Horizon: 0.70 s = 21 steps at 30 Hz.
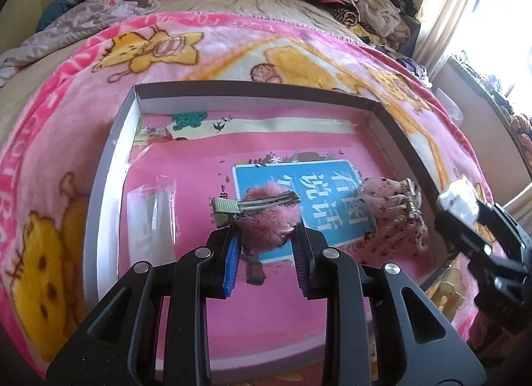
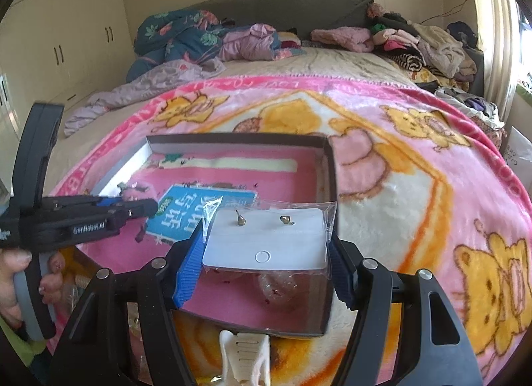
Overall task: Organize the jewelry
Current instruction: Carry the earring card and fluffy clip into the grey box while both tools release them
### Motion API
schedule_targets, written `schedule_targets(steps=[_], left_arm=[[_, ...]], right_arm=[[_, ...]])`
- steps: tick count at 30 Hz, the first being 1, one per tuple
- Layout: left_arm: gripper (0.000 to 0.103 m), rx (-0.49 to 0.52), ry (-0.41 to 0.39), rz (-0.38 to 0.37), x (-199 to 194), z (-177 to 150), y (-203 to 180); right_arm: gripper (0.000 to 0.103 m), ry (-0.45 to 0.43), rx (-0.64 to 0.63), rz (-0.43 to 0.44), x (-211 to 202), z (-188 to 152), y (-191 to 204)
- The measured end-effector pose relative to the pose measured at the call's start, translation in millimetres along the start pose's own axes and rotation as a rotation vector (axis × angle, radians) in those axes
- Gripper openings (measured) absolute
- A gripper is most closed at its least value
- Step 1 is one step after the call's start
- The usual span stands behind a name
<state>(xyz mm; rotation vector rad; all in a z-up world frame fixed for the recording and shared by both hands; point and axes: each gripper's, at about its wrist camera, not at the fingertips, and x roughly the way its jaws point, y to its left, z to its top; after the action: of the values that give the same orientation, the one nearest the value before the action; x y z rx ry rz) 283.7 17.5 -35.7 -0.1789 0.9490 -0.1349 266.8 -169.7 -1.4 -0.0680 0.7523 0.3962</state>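
My left gripper (image 1: 266, 239) is shut on a pink furry hair clip (image 1: 262, 216) with a metal clasp, held over the open box (image 1: 99, 219) lined with a pink picture sheet. My right gripper (image 2: 266, 253) is shut on a clear bag holding a white earring card (image 2: 266, 239) with two small earrings, above the box's near right corner (image 2: 327, 302). A pink floral scrunchie (image 1: 392, 216) lies inside the box at the right. A clear plastic packet (image 1: 153, 219) lies at the box's left. The left gripper also shows in the right wrist view (image 2: 139, 209), and the right gripper in the left wrist view (image 1: 465, 206).
The box sits on a pink cartoon blanket (image 2: 415, 186) on a bed. A white claw clip (image 2: 244, 356) lies on the blanket just before the box. Clothes are piled at the bed's far end (image 2: 415, 43). A window is at the right.
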Motion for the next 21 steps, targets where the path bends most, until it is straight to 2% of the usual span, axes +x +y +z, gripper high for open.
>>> schedule_targets(steps=[5,13,18,21], left_arm=[[0.020,-0.002,0.014,0.016,7,0,8],[0.033,-0.012,0.010,0.016,3,-4,14],[0.045,-0.007,-0.005,0.021,-5,-7,13],[0.046,-0.020,-0.010,0.017,-10,-9,14]], right_arm=[[0.063,0.033,-0.026,0.012,14,-5,11],[0.066,0.077,-0.039,0.040,27,-12,25],[0.076,0.068,-0.046,0.050,19,-15,30],[0.079,0.058,-0.047,0.046,11,-16,30]])
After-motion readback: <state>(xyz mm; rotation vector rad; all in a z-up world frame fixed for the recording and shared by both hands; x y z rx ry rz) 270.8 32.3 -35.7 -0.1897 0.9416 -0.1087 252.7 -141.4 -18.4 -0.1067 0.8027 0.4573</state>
